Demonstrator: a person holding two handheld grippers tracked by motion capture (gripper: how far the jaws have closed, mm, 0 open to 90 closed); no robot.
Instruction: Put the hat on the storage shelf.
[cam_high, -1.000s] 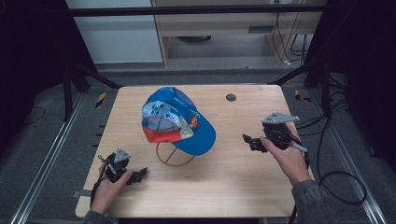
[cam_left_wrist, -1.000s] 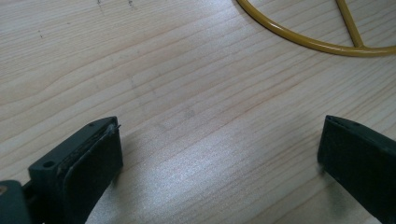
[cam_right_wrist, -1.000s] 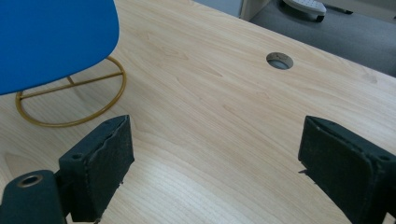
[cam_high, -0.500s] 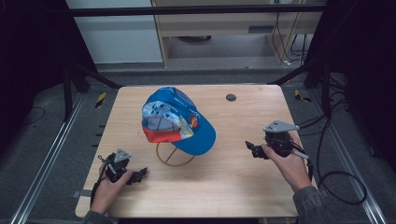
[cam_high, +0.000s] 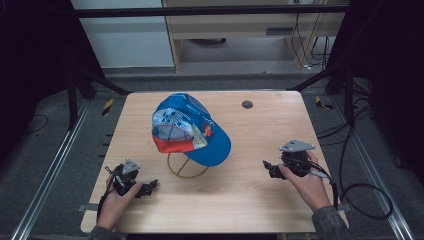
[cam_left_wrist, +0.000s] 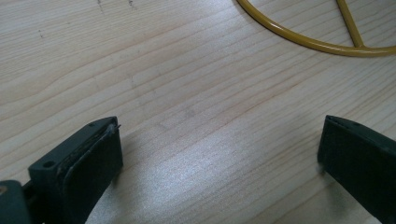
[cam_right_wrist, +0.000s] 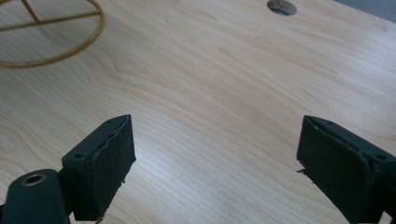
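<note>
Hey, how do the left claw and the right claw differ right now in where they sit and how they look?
The left claw sits near the table's front-left corner, while the right claw sits farther up along the right side. The right claw's grey plate looks larger than the left claw's. The left claw is closer to the yellow wire stand under the blue cap. Both are open, empty and low over bare wood.

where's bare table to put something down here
Bare wood lies between the cap on its yellow wire stand and the right claw, and along the near edge between the two claws. The far right corner is free except for a small dark disc. The middle is crowded.
</note>
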